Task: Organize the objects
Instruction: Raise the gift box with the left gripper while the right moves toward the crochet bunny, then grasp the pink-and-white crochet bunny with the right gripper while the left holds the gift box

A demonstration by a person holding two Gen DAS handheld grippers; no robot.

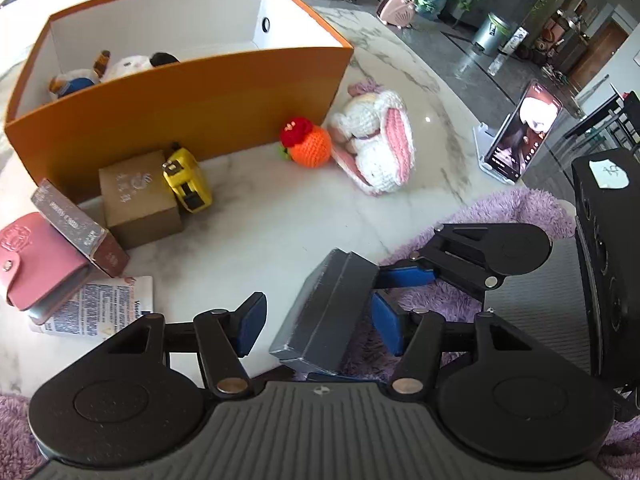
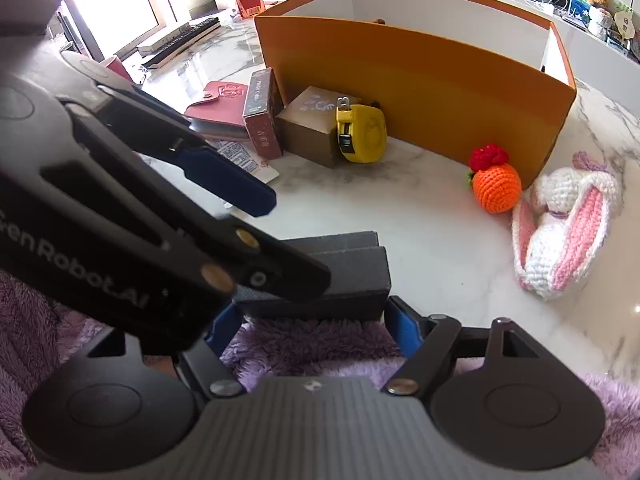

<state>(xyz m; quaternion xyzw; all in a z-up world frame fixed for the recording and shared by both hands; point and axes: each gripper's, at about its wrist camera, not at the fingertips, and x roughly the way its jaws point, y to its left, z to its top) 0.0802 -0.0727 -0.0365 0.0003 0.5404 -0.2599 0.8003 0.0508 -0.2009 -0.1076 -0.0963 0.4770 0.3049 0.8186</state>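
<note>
A dark grey flat box (image 1: 326,312) (image 2: 344,276) lies tilted at the table's near edge on a purple fuzzy cloth (image 2: 312,344). My right gripper (image 2: 316,320) has its blue pads on both ends of the box. My left gripper (image 1: 316,326) is open around the box, its pads apart from it. The orange storage box (image 1: 188,108) (image 2: 420,80) stands behind with plush toys (image 1: 128,65) inside. In front of it lie a yellow tape measure (image 1: 188,184) (image 2: 360,132), an orange crochet fruit (image 1: 310,142) (image 2: 496,188) and a crochet rabbit (image 1: 376,144) (image 2: 560,232).
A brown carton (image 1: 138,200) (image 2: 308,128), a maroon box (image 1: 80,228) (image 2: 260,112), a pink wallet (image 1: 36,264) (image 2: 220,106) and a printed packet (image 1: 100,308) lie at left. A phone on a stand (image 1: 520,132) is at right, with a black speaker (image 1: 608,260).
</note>
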